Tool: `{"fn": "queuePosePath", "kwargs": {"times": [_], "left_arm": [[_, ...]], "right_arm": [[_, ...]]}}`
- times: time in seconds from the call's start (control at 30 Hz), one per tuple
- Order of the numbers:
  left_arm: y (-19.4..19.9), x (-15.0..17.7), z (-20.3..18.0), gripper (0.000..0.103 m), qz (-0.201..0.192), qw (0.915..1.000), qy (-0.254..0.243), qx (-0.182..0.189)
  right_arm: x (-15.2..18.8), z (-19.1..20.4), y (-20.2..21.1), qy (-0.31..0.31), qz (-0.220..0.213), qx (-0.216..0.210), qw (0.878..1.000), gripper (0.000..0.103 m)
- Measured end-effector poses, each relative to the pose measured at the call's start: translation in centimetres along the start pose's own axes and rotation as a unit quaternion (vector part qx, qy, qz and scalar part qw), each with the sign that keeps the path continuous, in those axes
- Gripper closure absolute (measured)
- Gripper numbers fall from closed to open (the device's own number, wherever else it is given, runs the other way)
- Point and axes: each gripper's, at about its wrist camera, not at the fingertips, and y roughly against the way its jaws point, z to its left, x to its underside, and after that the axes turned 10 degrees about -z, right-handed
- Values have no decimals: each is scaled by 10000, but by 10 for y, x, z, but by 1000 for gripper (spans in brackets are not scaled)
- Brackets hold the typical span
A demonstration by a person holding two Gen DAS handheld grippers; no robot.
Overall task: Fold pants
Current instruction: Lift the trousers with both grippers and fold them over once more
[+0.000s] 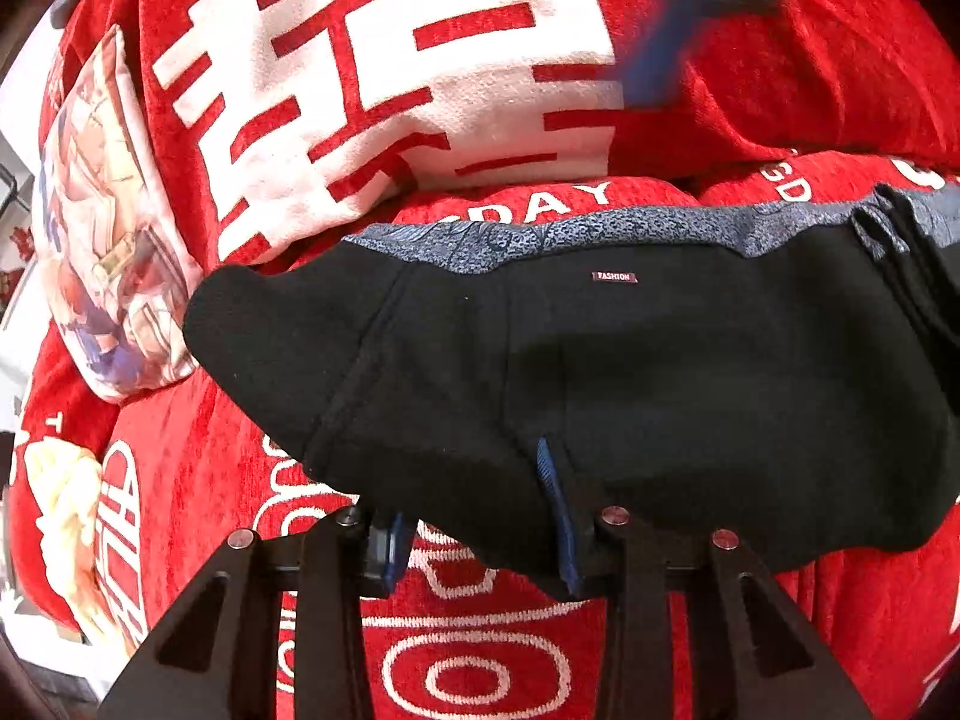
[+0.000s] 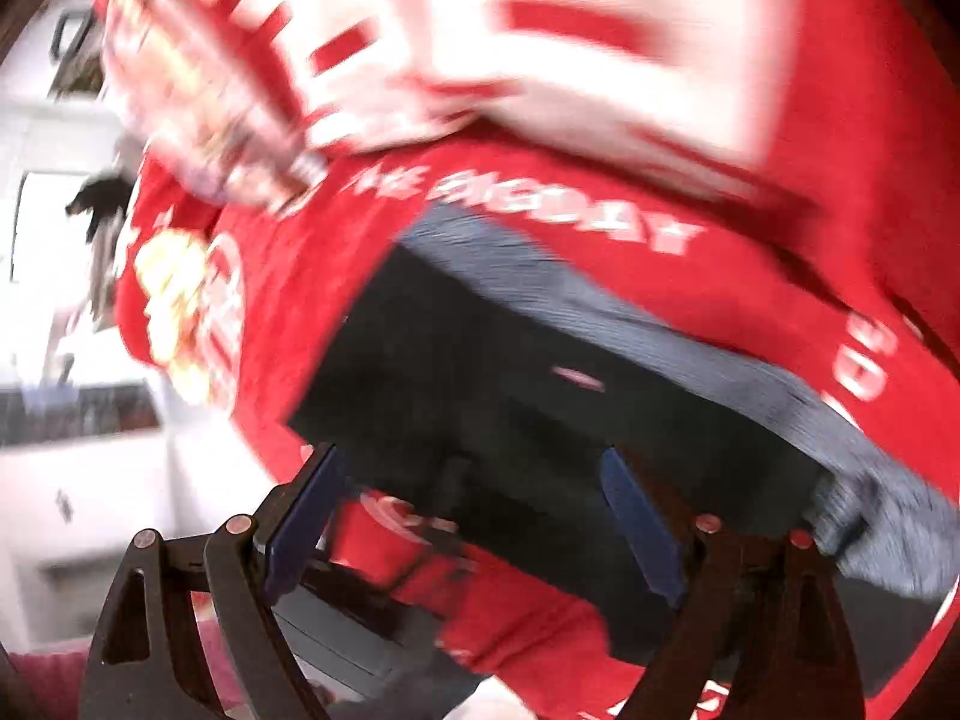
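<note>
Black pants (image 1: 600, 372) lie folded in a compact bundle on a red sofa cover, with a blue-grey patterned waistband (image 1: 540, 234) along the far edge and a small "FASHION" label. My left gripper (image 1: 474, 516) is open, its blue-padded fingers at the near edge of the bundle, one finger (image 1: 555, 504) resting against the cloth. In the blurred right wrist view the same pants (image 2: 540, 396) lie ahead. My right gripper (image 2: 474, 516) is open and empty, its fingers spread wide just above the near edge. The right gripper also shows as a blue blur at the top of the left wrist view (image 1: 666, 42).
A red sofa cover (image 1: 198, 480) with white lettering covers the seat. A red and white cushion (image 1: 372, 90) leans behind the pants. A printed pillow (image 1: 102, 228) stands at the left. White furniture (image 2: 60, 480) stands beyond the sofa's left edge.
</note>
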Motion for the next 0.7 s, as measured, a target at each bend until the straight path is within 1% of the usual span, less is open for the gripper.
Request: {"fn": "queuePosePath", "kwargs": {"times": [0.03, 0.07, 0.13, 0.23, 0.3, 0.33, 0.37, 0.4, 0.43, 0.47, 0.5, 0.53, 0.63, 0.7], "left_arm": [[1, 1, -1, 64, -37, 10000, -68, -27], [2, 2, -4, 64, -78, 9999, -121, -47], [2, 1, -5, 64, -92, 9999, -127, -40], [3, 1, -7, 64, -79, 9999, -69, 13], [5, 1, -8, 64, -110, 9999, -110, 21], [5, 1, -8, 64, -119, 9998, -133, 19], [5, 0, -9, 64, -71, 9998, -157, 60], [4, 1, -9, 64, -7, 9999, -157, 58], [5, 1, -10, 64, 13, 9998, -152, 96], [7, -1, -10, 64, -33, 9998, -171, 117], [12, -3, -12, 64, -100, 9996, -198, 149], [17, -6, -14, 64, -152, 9995, -221, 177], [39, -22, -26, 64, -337, 9986, -293, 286], [57, -39, -34, 64, -457, 9980, -229, 376]], "right_arm": [[-4, 13, -9, 105, 111, -63, 9999, 13], [-13, 30, -23, 266, 342, -153, 9989, 13], [-20, 48, -46, 453, 732, -193, 9961, 13], [-27, 69, -83, 664, 1249, 108, 9899, 13], [-28, 74, -100, 737, 1484, 256, 9858, 13], [-27, 74, -109, 747, 1623, 345, 9833, 15], [-26, 71, -114, 707, 1709, 410, 9819, 20], [-24, 65, -116, 624, 1764, 420, 9814, 46], [-22, 59, -117, 455, 1782, 271, 9826, 77], [-22, 52, -115, 286, 1734, 158, 9843, 80], [-20, 47, -107, 247, 1570, 133, 9872, 83], [-18, 44, -98, 246, 1430, 51, 9894, 84], [-3, 23, -57, 49, 889, -413, 9952, 84], [10, 7, -28, -155, 559, -760, 9954, 84]]}}
